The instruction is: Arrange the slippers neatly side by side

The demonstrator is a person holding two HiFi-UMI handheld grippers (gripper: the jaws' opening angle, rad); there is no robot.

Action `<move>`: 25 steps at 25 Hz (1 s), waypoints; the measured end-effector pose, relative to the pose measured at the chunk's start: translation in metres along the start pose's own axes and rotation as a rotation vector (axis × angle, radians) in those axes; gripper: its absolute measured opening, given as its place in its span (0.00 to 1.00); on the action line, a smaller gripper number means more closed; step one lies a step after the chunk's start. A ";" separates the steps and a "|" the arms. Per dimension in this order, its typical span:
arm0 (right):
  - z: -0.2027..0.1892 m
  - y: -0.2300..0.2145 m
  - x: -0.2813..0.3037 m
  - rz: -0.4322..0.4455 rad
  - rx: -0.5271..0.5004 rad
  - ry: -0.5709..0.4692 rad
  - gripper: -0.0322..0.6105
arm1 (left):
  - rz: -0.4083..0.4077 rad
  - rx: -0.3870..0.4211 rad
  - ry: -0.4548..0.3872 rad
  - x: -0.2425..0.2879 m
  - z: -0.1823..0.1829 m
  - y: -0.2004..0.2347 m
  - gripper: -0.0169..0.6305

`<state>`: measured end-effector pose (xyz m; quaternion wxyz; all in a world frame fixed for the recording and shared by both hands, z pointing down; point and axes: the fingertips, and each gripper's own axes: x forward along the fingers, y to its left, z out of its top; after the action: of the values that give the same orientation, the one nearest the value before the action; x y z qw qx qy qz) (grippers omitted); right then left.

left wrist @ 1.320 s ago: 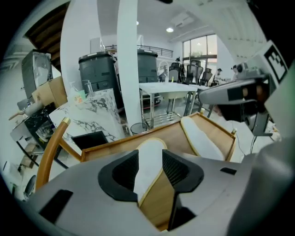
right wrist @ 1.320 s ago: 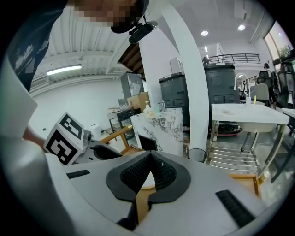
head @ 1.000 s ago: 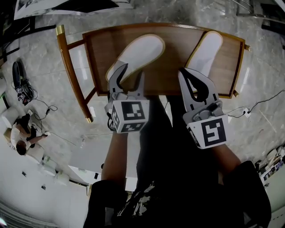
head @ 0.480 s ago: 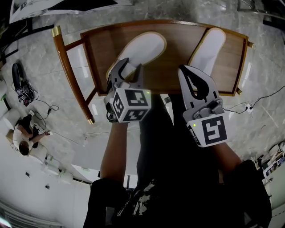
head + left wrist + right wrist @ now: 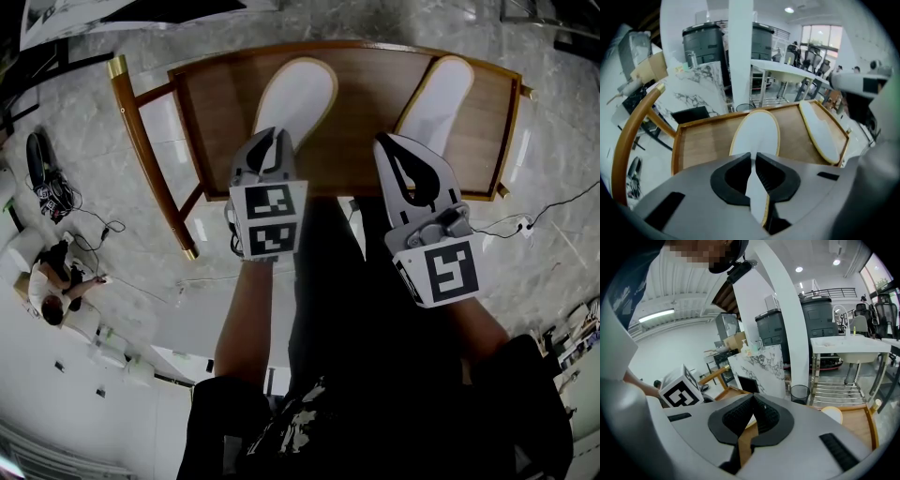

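Your left tongs (image 5: 272, 142) have just been closing and now pinch the heel edge of one slipper (image 5: 298, 94), which stretches ahead of them on the worktop (image 5: 216, 103). Your right tongs (image 5: 384, 148) are closed tight on nothing, with the other slipper (image 5: 442, 94) just beyond their tips. This looks like the aligning step: next, slide the held slipper towards its mate until they lie parallel.

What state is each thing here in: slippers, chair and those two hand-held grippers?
Left slipper: lying flat, near end pinched.
Right slipper: lying flat, not gripped, apart from the other.
Chair seat: level, bearing both slippers.
Left hand-held gripper: jaws just closed onto left slipper's near end.
Right hand-held gripper: shut, empty.
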<state>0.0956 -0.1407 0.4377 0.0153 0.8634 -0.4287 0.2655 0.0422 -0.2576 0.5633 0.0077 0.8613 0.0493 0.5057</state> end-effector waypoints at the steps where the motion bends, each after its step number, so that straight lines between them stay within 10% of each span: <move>1: 0.001 0.000 0.000 0.002 0.000 -0.002 0.05 | 0.000 -0.057 -0.006 -0.002 0.001 0.001 0.07; 11: 0.005 0.004 -0.002 0.019 -0.010 -0.014 0.05 | -0.043 -0.551 -0.085 -0.012 0.001 0.005 0.07; 25: 0.002 -0.001 -0.010 0.010 -0.007 -0.023 0.05 | -0.074 -0.545 -0.103 -0.011 0.013 -0.021 0.07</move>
<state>0.0926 -0.1329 0.4315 0.0121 0.8642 -0.4341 0.2541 0.0465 -0.2375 0.5462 0.2599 0.8496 -0.0574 0.4554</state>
